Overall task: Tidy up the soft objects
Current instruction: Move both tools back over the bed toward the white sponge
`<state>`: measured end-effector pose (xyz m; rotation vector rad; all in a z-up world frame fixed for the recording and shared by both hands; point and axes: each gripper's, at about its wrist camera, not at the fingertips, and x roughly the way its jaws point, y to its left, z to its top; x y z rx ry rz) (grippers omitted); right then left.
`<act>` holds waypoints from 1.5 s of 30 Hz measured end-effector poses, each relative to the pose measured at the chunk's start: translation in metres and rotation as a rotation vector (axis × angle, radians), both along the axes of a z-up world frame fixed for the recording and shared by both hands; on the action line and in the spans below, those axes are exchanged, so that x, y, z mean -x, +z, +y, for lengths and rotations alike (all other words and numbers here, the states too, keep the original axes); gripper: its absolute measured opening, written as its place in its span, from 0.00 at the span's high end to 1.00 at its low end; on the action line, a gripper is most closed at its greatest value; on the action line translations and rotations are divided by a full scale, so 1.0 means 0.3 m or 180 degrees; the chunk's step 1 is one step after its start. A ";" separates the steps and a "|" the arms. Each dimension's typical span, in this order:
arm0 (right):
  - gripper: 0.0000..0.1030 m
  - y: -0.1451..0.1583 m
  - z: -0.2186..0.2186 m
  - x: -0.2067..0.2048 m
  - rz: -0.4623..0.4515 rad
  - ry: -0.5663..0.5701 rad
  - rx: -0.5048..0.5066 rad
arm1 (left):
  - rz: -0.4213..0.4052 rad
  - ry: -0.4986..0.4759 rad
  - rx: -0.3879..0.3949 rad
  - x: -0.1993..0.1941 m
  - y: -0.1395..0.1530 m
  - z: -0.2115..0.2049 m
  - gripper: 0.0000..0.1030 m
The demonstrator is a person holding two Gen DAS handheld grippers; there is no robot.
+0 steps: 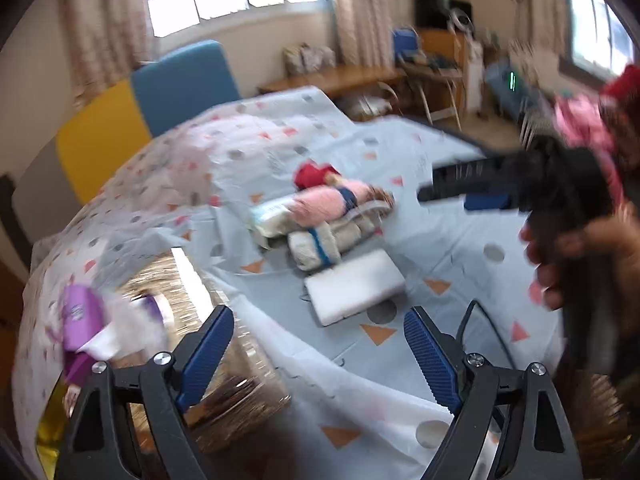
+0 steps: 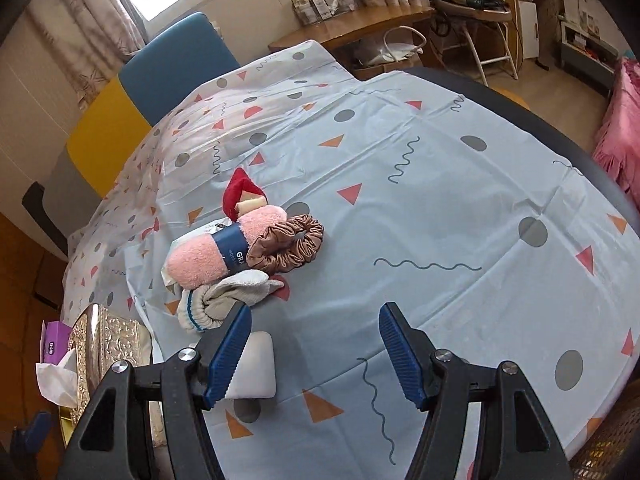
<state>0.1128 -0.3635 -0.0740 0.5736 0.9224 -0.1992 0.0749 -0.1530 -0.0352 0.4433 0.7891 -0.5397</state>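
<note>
A small pile of soft things lies on the patterned light-blue tablecloth [image 2: 420, 184]: a pink yarn skein [image 2: 208, 258] [image 1: 320, 206] with a blue band, a red-capped little doll [image 2: 240, 194] [image 1: 314, 174], a brown satin scrunchie [image 2: 288, 248], and a rolled grey-white sock [image 2: 220, 300] [image 1: 320, 246]. A white foam block [image 2: 256, 364] [image 1: 356, 286] lies just in front of the pile. My left gripper [image 1: 316, 320] is open above the cloth, short of the block. My right gripper [image 2: 316, 312] [image 1: 432, 190] is open too, nothing between its pads, with the sock just past its left finger.
A silver embossed tissue box [image 2: 104, 344] [image 1: 180, 280] and a purple pack [image 2: 54, 340] [image 1: 80, 316] sit at the table's left edge. A woven basket [image 2: 600, 440] shows at the lower right. Blue and yellow chair backs [image 2: 168, 64] stand behind. A hand [image 1: 580, 256] holds the right gripper.
</note>
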 end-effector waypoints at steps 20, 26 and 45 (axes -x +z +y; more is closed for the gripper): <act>0.35 0.009 -0.050 0.000 -0.0043 -0.0048 -0.0404 | 0.0946 -0.0472 0.0208 -0.140 -0.275 -0.209 0.01; 0.35 0.018 -0.059 0.008 -0.0074 -0.0079 -0.0426 | 0.0759 -0.0585 0.0076 -0.078 -0.228 -0.176 0.01; 0.35 -0.016 -0.055 0.001 0.0062 -0.0063 -0.0350 | 0.0659 -0.0670 -0.0122 -0.004 -0.290 -0.139 0.36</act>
